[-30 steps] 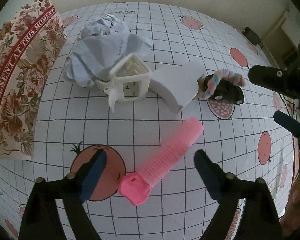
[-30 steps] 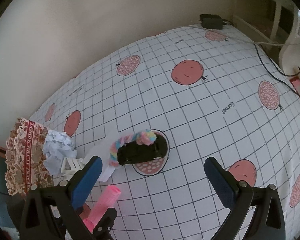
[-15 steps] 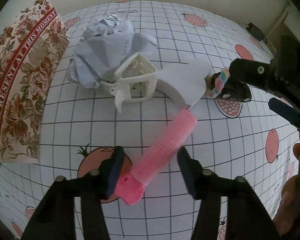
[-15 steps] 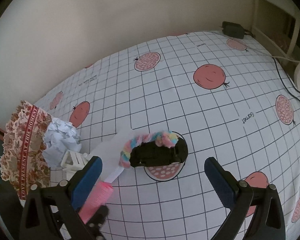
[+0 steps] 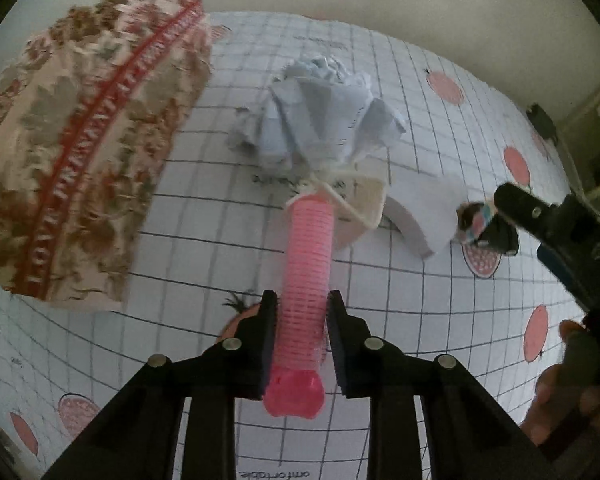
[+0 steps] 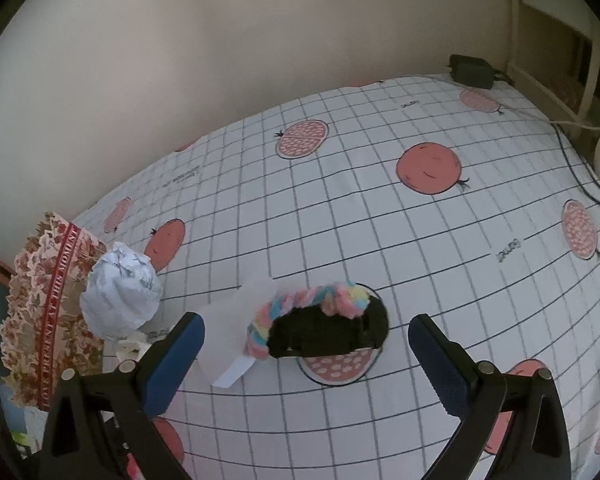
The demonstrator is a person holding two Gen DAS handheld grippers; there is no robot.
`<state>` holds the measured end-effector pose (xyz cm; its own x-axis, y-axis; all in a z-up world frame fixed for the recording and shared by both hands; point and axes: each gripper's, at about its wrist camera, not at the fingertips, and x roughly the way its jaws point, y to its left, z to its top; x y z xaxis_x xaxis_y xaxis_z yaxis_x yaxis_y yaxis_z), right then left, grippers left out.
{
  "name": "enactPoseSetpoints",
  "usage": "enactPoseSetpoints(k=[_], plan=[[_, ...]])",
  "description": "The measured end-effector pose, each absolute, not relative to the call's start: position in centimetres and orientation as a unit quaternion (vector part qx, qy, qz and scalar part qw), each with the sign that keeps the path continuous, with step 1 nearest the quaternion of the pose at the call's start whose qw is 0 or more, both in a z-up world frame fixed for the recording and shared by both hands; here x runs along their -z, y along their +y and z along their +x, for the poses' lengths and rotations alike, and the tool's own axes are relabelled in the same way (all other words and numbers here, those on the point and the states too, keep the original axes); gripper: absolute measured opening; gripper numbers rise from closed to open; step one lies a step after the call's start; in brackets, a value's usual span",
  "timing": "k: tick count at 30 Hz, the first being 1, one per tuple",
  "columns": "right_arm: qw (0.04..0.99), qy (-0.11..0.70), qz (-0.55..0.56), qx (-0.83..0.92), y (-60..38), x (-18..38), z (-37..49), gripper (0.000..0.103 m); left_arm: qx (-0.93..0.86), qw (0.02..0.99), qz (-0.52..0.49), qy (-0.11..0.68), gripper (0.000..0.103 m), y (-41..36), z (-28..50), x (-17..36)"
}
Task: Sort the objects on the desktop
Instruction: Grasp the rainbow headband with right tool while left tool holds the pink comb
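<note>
The left gripper [image 5: 300,312] has a pink hair roller [image 5: 306,280] between its jaws, which are closing; both pads sit against the roller's ribbed sides, so it is clamped. The roller runs lengthwise along the fingers, its flat pink cap at the near end and its open tip pointing away, over a white claw clip [image 5: 360,208] lying just beyond. Past the clip, further ahead of the left gripper, is a ball of crumpled paper [image 5: 320,120], and off to the front-left a floral bag [image 5: 80,152] with a red band of lettering. To the front-right of the left gripper lies a folded white card [image 5: 420,212], and beyond it the tip of the right gripper, seen from the side above a black clip. The right gripper [image 6: 306,348] hangs with its blue-padded jaws wide apart and nothing between them, just short of the black clip [image 6: 324,332] with a pastel scrunchie [image 6: 300,304] draped over it. All rests on a checked cloth [image 6: 380,200] printed with pomegranates.
</note>
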<state>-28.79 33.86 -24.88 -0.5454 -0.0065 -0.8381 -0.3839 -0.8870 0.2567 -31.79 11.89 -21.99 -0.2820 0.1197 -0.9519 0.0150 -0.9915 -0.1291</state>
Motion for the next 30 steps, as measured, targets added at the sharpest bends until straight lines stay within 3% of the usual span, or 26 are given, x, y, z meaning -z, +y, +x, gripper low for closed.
enactPoseSetpoints(k=[9, 30], plan=[[0.118, 0.199, -0.430, -0.873, 33.5, 23.9, -28.5, 0.097, -0.813, 0.028, -0.575, -0.090, 0.026, 9.0, -28.9, 19.3], [0.136, 0.160, -0.466, -0.860, 31.9, 26.3, -29.3, 0.067, -0.815, 0.005, -0.560, -0.148, 0.026, 5.7, -29.1, 17.5]])
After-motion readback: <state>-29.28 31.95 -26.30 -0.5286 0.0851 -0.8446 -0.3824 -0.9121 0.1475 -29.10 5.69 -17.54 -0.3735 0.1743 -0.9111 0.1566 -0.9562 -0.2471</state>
